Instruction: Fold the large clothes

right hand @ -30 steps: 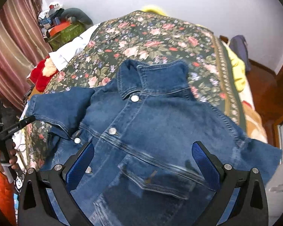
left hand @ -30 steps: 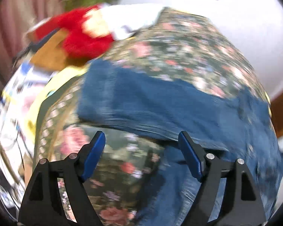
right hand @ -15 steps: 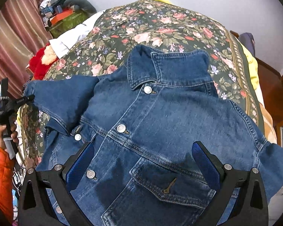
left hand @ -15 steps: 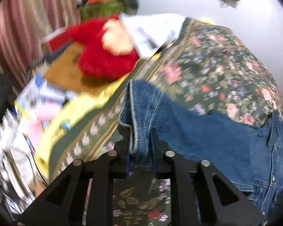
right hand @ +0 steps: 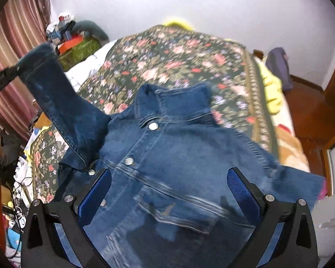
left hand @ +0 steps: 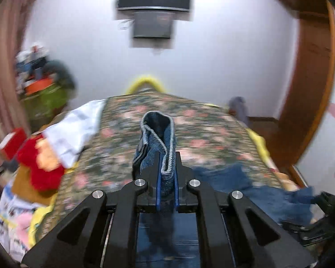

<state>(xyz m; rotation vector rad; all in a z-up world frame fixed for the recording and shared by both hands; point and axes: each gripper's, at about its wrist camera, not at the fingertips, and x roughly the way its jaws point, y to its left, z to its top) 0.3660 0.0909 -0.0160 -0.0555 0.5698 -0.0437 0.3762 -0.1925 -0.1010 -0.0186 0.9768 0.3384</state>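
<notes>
A blue denim jacket (right hand: pixel 178 156) lies front up on the floral bedspread (right hand: pixel 178 53), collar toward the far wall. My left gripper (left hand: pixel 166 178) is shut on the cuff of the jacket's left sleeve (left hand: pixel 158 134) and holds it raised above the bed. In the right wrist view that sleeve (right hand: pixel 62 102) rises up and to the left, with the left gripper (right hand: pixel 2 80) at its end. My right gripper (right hand: pixel 169 192) is open and empty, hovering over the jacket's chest pocket. The other sleeve (right hand: pixel 301 178) lies flat at the right.
A red plush toy (left hand: pixel 40 163) and white cloth (left hand: pixel 76 129) lie at the bed's left edge. Striped curtains (right hand: pixel 13 44) hang at the left. A cluttered pile (right hand: pixel 73 38) sits in the far left corner. A wooden door frame (left hand: pixel 308 89) stands at the right.
My left gripper closed on the sleeve cuff and lifted it off the bed, swinging up toward the wall. My right gripper stayed open and moved slightly over the jacket.
</notes>
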